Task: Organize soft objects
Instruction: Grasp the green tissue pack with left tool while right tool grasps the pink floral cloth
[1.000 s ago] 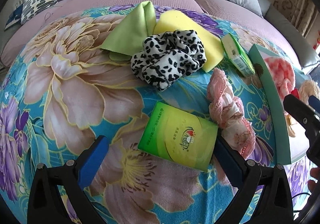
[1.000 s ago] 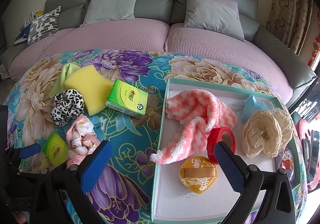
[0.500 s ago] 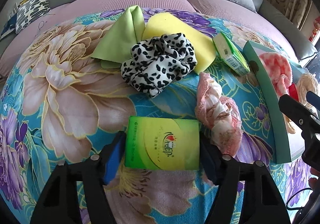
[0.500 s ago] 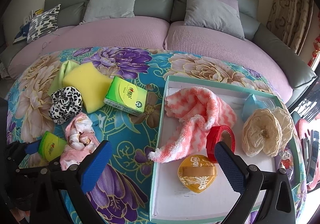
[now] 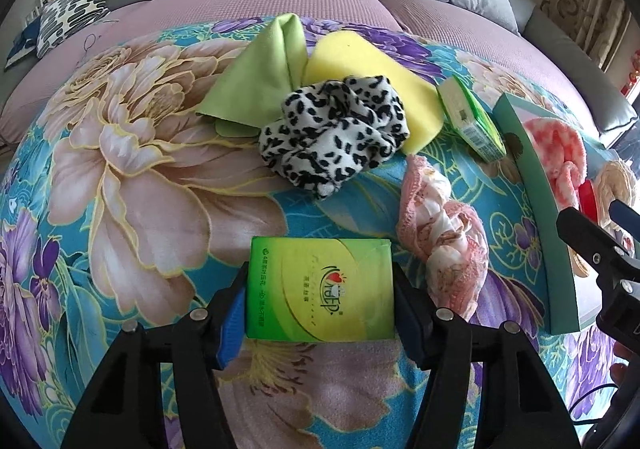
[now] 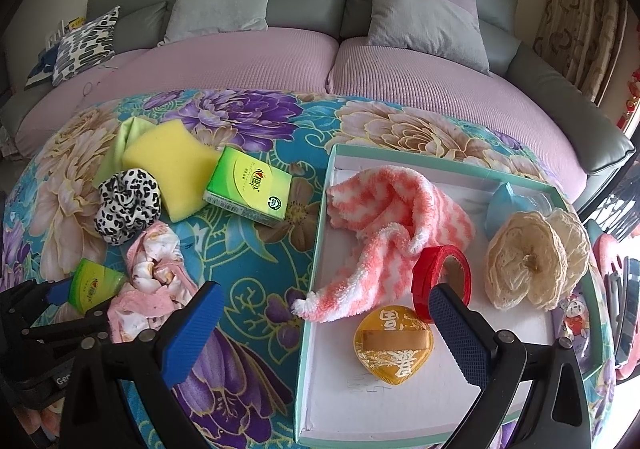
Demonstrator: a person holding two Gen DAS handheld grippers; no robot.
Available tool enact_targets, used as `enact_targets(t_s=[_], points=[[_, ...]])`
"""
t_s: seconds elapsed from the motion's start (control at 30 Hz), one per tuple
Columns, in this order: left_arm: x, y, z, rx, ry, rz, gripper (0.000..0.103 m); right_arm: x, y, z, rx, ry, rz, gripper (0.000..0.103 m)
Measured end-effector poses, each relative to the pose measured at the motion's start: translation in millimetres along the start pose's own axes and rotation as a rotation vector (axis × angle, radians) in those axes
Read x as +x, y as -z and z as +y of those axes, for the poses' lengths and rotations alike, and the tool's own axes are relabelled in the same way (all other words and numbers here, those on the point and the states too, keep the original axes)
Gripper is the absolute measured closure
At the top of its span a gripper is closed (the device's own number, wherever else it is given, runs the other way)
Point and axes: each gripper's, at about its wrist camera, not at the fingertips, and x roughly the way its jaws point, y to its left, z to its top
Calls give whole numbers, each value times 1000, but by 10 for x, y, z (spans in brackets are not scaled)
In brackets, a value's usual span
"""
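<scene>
My left gripper (image 5: 320, 301) is shut on a small green tissue pack (image 5: 320, 289), held just above the floral cloth; the pack also shows in the right wrist view (image 6: 94, 285). Beyond it lie a leopard-print scrunchie (image 5: 336, 137), a pink scrunchie (image 5: 440, 225), a green cloth (image 5: 256, 81), a yellow sponge (image 5: 416, 97) and a second green tissue pack (image 5: 472, 121). My right gripper (image 6: 324, 333) is open and empty over the left wall of the teal tray (image 6: 316, 241).
The tray holds a pink striped towel (image 6: 392, 209), a red tape roll (image 6: 436, 281), an amber heart-shaped box (image 6: 394, 345), a cream lace piece (image 6: 532, 257) and a blue item (image 6: 506, 205). A sofa (image 6: 248, 61) with grey cushions stands behind the table.
My left gripper moved forward around the small green tissue pack and shut on it. The pack turned square to the fingers. The right gripper stayed open and nearly still.
</scene>
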Motion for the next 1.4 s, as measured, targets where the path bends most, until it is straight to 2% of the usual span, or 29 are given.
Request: enact_targets(t_s=[0.2,0.6,1.0,1.2,1.27,1.4], points=[[-105,-3,196,-47,-42,-29,38,5,2,46,-3,-23,2,0],[-313,3,640,-165,-127,-85,38,85,55,394,-56,-191,42,0],[-341,14,835,-212,-106,-96,38,152,116,801,-175,-230,69,0],[-350,29,821,-215,-98,-93,38,243,157,900,-194,-246,72,0],[-345,29,810,-212,-94,-91,38,265,158,915,-192,-256,68,3],[-335,23,806,-213,-93,-88,38,282,152,932,-178,-291,61,20]])
